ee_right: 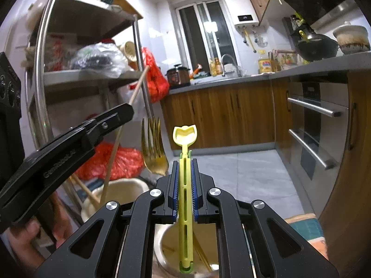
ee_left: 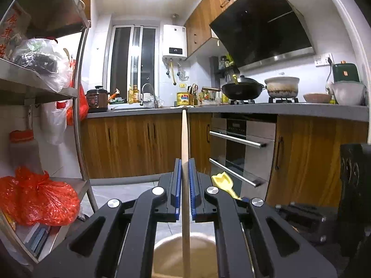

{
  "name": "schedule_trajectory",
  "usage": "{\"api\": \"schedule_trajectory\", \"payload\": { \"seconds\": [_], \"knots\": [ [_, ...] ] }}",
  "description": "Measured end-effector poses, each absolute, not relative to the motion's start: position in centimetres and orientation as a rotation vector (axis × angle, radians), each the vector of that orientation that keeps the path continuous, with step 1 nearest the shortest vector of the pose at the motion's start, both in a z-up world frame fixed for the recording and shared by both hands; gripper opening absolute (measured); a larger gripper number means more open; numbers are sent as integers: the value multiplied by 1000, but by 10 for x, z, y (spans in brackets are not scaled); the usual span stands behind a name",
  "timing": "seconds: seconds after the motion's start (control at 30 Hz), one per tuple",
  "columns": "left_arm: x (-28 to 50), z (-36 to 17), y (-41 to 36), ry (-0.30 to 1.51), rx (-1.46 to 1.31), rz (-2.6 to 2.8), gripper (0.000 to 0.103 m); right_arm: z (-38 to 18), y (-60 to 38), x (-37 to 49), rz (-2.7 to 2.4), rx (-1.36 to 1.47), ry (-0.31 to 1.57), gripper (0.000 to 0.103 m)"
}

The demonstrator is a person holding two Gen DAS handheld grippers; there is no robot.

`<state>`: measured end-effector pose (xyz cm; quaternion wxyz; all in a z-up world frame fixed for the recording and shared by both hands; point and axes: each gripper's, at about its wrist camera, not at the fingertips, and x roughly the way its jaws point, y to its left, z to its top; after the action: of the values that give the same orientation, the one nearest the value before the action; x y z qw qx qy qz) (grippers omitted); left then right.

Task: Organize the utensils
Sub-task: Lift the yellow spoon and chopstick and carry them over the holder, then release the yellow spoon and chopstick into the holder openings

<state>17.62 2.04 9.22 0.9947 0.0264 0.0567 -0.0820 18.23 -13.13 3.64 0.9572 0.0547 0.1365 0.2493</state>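
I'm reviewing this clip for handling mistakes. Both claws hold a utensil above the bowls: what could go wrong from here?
1. The left claw pinches the thin wooden chopstick at mid-length; it could pivot or slip in the narrow grip.
2. The right claw holds the slotted yellow plastic utensil right beside the gold metal fork; a sideways move might knock it.
3. Both long utensils stand over the cream bowl, so a careless drop could miss.

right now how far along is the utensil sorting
Nothing clearly sorted yet. In hand: the left claw is shut on a wooden chopstick, and the right claw is shut on a yellow plastic utensil. Left to do: place both, plus the gold fork and more chopsticks standing in the bowls below.
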Motion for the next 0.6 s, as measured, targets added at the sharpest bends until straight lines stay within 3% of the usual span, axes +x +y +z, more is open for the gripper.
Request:
{"api": "schedule_trajectory", "payload": {
  "seconds": [0.6],
  "knots": [
    [157,89,20,155,107,-158,6,34,-126,185,410,86,207,11]
  ]
}}
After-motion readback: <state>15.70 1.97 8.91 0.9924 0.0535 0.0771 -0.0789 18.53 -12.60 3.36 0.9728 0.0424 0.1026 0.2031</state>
